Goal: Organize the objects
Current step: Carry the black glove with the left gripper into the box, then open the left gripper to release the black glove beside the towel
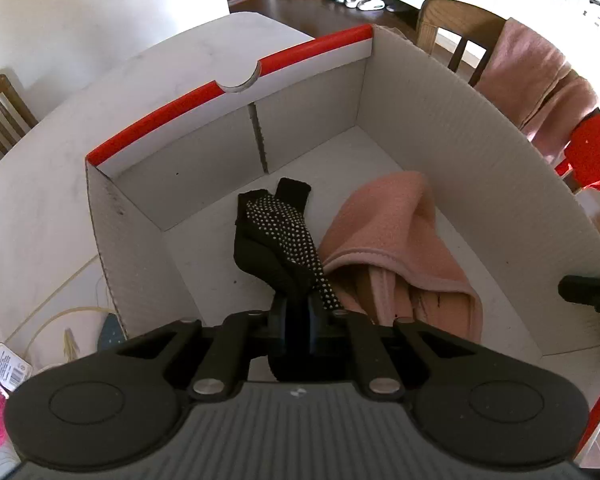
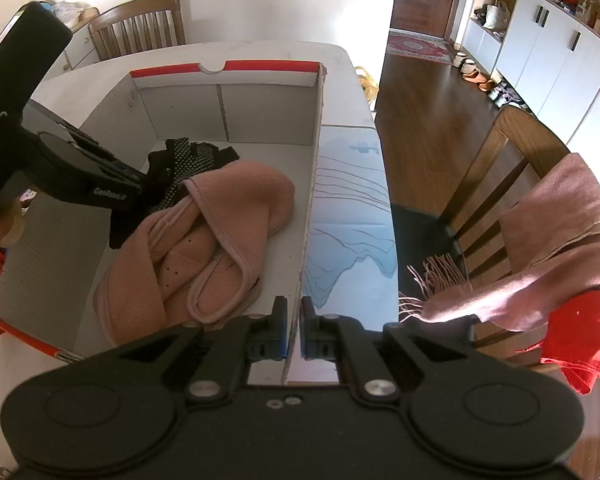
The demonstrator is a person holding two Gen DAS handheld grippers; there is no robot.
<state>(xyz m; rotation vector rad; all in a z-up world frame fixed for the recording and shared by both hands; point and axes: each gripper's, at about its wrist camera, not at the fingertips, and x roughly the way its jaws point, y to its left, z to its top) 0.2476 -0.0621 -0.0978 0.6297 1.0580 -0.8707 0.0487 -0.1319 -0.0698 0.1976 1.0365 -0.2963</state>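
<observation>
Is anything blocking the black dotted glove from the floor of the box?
Nothing visible. The left gripper holds the black dotted glove inside the box; bare floor lies below, and the pink garment sits beside it.

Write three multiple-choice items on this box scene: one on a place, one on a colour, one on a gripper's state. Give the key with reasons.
1. Where does the pink fleece garment lie?
A. on a chair
B. inside the cardboard box
C. on the floor

2. What colour is the strip along the box's far rim?
A. red
B. blue
C. green

3. What is the left gripper doing?
A. open over the table
B. shut on nothing
C. shut on the black dotted glove

Key:
1 B: the garment rests on the box floor, between its walls.
2 A: the rim strip is plainly red.
3 C: the glove's fabric runs between the closed fingers, hanging into the box.
</observation>
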